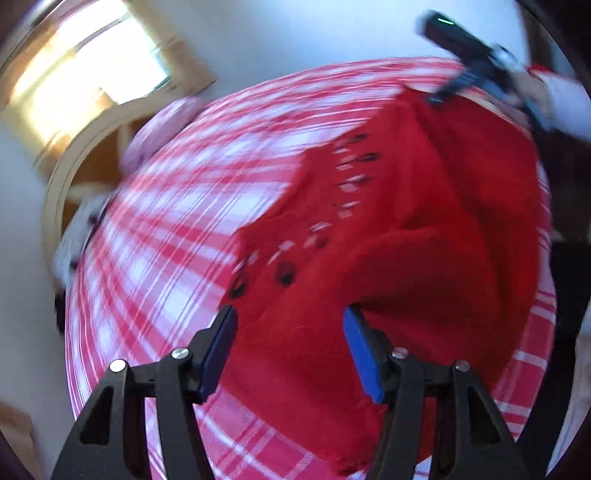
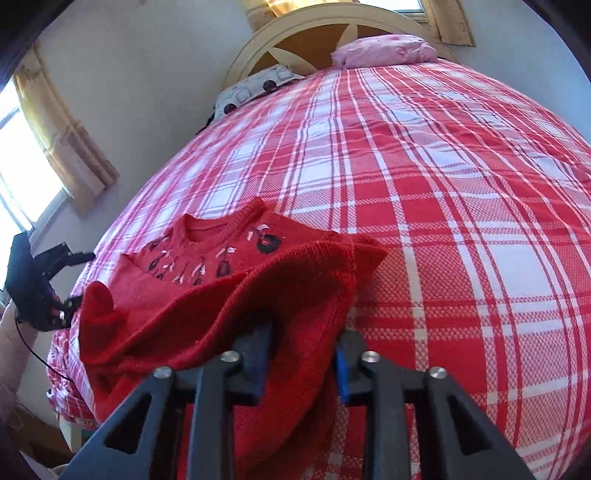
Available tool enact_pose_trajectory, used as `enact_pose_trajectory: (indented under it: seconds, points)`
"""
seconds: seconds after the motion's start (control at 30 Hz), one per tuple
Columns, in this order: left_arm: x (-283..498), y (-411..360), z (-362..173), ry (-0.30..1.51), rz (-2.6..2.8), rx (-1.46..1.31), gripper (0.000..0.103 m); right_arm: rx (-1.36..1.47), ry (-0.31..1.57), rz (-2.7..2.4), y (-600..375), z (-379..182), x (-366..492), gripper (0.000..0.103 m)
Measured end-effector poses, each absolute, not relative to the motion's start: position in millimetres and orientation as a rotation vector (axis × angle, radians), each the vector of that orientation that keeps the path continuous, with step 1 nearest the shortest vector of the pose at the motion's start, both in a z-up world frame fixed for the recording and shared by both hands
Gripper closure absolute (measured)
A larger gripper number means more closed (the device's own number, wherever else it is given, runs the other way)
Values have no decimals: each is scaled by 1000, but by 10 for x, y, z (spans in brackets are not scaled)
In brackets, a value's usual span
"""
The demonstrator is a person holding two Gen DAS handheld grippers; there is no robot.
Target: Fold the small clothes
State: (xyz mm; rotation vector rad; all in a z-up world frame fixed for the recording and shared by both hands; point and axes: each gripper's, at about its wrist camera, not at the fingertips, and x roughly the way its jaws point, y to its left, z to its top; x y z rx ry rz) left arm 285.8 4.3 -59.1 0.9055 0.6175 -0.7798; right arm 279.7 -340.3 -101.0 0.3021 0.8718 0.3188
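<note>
A small red knitted sweater [image 2: 207, 295] with dark and pink embroidery below its neckline lies rumpled on a red-and-white plaid bedspread [image 2: 443, 184]. My right gripper [image 2: 303, 350] is shut on a bunched fold of its hem, and red knit fills the gap between the blue pads. In the blurred left wrist view the sweater [image 1: 406, 221] spreads under my left gripper [image 1: 291, 317], which stands open above the fabric and grips nothing. The right gripper [image 1: 437, 98] shows at the sweater's far edge there. From the right wrist the left gripper [image 2: 79, 280] appears at the bed's left edge with its fingers apart.
A pink pillow [image 2: 384, 50] and a grey patterned pillow [image 2: 255, 88] lie at the cream headboard [image 2: 295, 33]. A bright window [image 2: 22, 166] with beige curtains is on the left wall. A person's white sleeve [image 1: 569, 103] follows the right gripper.
</note>
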Motion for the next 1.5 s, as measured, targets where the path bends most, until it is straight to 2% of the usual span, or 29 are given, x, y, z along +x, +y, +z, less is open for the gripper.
enact_pose_trajectory:
  seconds: [0.13,0.23,0.3,0.6,0.67,0.73,0.8,0.9,0.97,1.13,1.37,1.5]
  points:
    - [2754,-292,-701,502,-854,1081,40,353,867,322,-3445,-1045,2780,76]
    - [2698,-451,-740,473,-967,1143,47,367,869,337,-3464,-1036,2766,76]
    - [2695,-492,-726,487,-1033,1178,52,362,875,349,-3469,-1017,2759,76]
    - [2831,-132,-512,631,-1006,1027,52,415,806,405,-3487,-789,2477,76]
    - [2808,-67,-539,626,-977,1019,49,489,790,527,-3355,-706,2369,76]
    - [2805,-18,-552,638,-923,965,36,463,797,603,-3097,-632,2274,76]
    - [2856,1,-621,683,-865,893,32,370,809,659,-2807,-554,2186,76]
    - [2858,68,-806,782,-776,835,32,312,863,795,-2370,-583,2103,76]
    - [2758,168,-866,779,-723,803,32,310,915,860,-2153,-702,2081,76]
    - [2599,487,-830,862,-704,539,31,202,1033,882,-1577,-1052,2152,76]
    - [2336,701,-1014,869,-615,363,31,213,947,792,-1243,-831,2914,76]
    - [2276,763,-957,878,-617,341,31,464,879,735,-1582,-725,3284,76]
